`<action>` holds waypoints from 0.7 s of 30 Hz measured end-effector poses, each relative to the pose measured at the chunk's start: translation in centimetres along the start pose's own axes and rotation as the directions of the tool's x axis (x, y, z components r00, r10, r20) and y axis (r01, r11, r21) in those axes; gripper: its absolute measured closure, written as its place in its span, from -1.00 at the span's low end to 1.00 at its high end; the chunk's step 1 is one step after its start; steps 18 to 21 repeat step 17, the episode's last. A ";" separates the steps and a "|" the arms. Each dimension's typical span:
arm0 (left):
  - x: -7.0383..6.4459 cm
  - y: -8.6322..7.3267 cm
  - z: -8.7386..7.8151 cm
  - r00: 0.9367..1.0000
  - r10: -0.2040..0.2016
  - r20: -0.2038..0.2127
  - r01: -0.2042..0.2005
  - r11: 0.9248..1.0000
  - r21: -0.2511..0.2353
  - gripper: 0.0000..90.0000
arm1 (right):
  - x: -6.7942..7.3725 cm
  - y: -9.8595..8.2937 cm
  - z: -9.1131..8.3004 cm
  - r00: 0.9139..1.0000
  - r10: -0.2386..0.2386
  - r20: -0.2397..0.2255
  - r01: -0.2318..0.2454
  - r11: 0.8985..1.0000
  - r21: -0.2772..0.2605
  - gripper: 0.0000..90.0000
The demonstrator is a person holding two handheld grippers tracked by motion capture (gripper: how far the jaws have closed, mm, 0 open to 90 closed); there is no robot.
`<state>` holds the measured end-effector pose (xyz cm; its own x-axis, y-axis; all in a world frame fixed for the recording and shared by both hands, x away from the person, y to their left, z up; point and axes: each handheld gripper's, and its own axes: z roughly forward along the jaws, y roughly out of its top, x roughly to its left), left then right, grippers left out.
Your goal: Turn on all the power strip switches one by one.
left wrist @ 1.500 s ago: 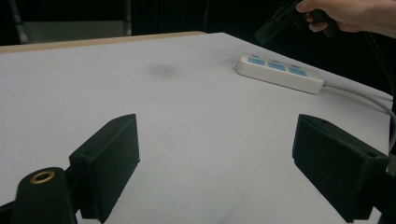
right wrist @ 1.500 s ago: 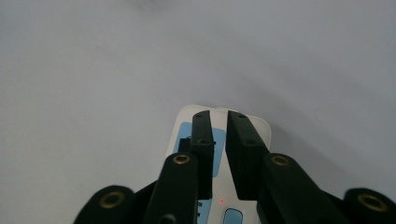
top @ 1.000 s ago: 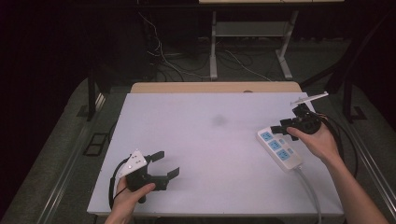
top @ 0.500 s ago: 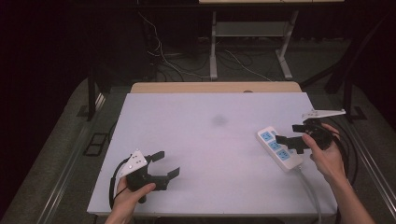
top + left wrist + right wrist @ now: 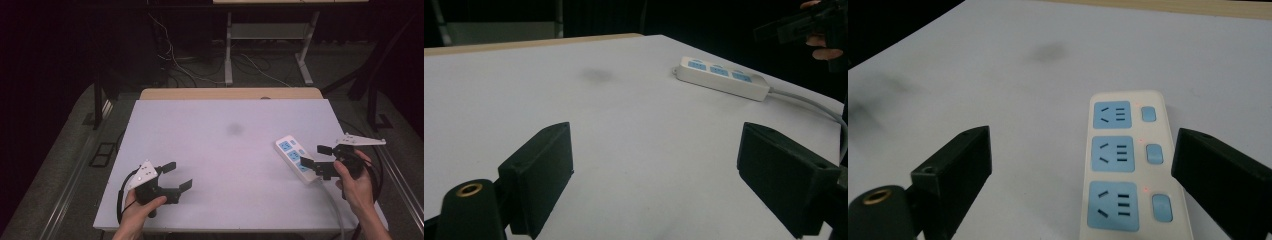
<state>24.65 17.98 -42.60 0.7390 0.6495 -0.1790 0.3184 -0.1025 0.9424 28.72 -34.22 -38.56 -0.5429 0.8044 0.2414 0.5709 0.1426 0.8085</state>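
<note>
While the white table [image 5: 220, 150] bears it near the right edge, the power strip [image 5: 296, 158] lies flat just before the right gripper [image 5: 316, 156], whose jaws stand wide, holding nothing; the left gripper [image 5: 175, 175], well apart, gapes wide too.

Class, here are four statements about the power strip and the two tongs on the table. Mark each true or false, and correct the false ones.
1. The power strip has three blue sockets. True.
2. The right tongs are clamped shut on the power strip. False: their jaws stand open, nothing gripped.
3. The left tongs are open and hold nothing. True.
4. A plug sits in the middle socket. False: all three sockets are free.
</note>
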 end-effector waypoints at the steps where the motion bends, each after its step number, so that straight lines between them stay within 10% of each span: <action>1: 0.0 0.0 0.0 1.000 -0.001 0.000 0.001 1.000 0.000 -0.71 | 0.1 -0.2 -0.1 1.000 -0.001 0.001 0.001 1.000 -0.002 -0.80; 21: 0.2 0.0 -0.1 1.000 -0.002 -0.002 0.002 1.000 0.001 -0.71 | 2.2 -2.6 -0.1 0.997 -0.063 -0.038 0.062 0.997 -0.036 -0.80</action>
